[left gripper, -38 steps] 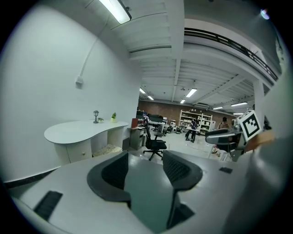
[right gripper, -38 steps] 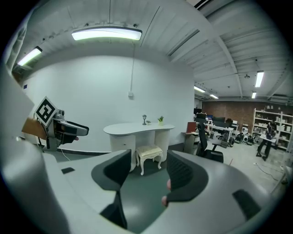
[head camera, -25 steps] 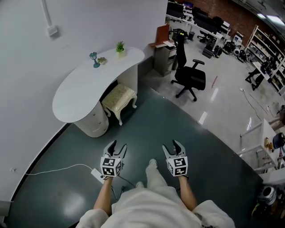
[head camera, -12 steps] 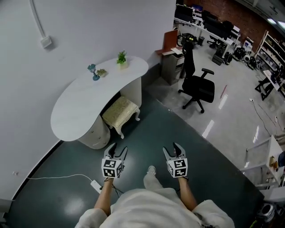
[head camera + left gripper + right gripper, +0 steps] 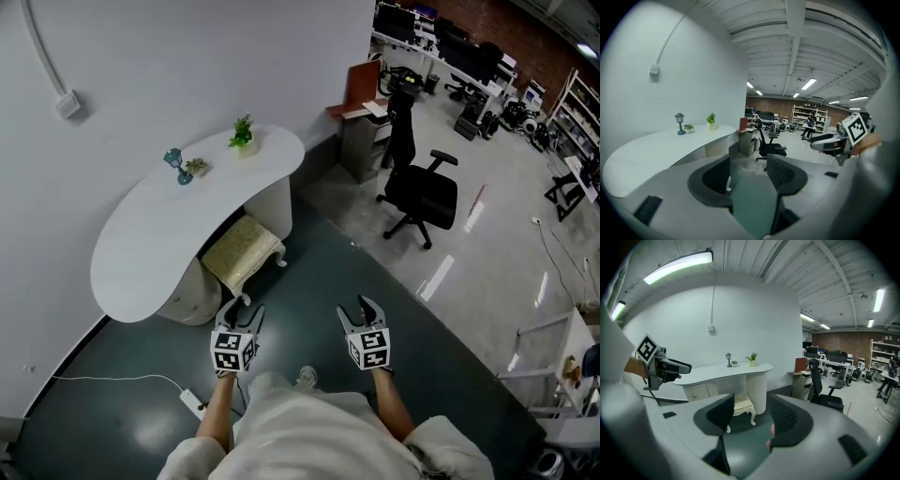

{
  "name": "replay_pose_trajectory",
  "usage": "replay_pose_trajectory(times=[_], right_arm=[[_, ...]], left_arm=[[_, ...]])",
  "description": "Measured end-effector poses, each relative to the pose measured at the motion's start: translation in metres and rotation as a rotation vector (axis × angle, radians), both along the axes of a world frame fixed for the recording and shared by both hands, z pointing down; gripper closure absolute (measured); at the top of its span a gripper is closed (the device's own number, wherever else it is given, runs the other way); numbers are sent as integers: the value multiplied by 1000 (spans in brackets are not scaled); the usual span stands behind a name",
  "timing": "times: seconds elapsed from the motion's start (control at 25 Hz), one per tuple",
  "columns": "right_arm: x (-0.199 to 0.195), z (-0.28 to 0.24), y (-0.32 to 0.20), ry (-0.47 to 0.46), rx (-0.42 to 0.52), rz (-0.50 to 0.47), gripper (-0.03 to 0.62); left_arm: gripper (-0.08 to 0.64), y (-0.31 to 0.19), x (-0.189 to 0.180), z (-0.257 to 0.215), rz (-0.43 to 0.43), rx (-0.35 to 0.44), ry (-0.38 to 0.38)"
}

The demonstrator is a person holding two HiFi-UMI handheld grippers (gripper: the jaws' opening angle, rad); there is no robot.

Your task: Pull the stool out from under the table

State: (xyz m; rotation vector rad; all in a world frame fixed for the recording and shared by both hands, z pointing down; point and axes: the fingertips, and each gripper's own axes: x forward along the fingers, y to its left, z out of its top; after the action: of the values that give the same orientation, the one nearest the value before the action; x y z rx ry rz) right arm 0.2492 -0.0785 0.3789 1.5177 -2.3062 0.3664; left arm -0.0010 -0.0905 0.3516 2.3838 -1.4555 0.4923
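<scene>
A cream cushioned stool (image 5: 242,252) with white curved legs stands half tucked under the curved white table (image 5: 141,246); the right gripper view shows the stool (image 5: 743,404) beside the table's fluted white base. My left gripper (image 5: 241,316) is open and empty, a short way in front of the stool. My right gripper (image 5: 362,313) is open too, out to the right over bare floor. In the left gripper view the jaws (image 5: 747,174) frame only the floor, with the tabletop (image 5: 651,152) at the left.
A small lamp (image 5: 173,165) and a potted plant (image 5: 242,134) stand on the table. A black office chair (image 5: 422,192) and a cabinet (image 5: 361,141) stand behind. A white power strip (image 5: 192,403) with its cable lies on the dark floor at the left.
The person has walked toward the table, so the stool and the table sit nearer to both grippers. Both grippers kept the same opening.
</scene>
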Motion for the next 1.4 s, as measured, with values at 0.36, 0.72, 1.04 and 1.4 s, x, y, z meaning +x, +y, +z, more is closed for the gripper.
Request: replay_pose_trajectory(times=[0.36,0.72,1.04,1.4], right_arm=[[11,13,-75,-12,-19,-22,368],[3,24,-178,14,-40,-27,370],[-22,8,-291,65,-45,-81,373],[-103,20,-371,101,-73,-325,373]], left_arm=[[333,-68,4,9,-47,-11,-11],[333,-175,-3,29,-50,-3,-20],[333,-274,-23,32,-75,-4,8],[333,-294,-97,52,-295,-52,24]])
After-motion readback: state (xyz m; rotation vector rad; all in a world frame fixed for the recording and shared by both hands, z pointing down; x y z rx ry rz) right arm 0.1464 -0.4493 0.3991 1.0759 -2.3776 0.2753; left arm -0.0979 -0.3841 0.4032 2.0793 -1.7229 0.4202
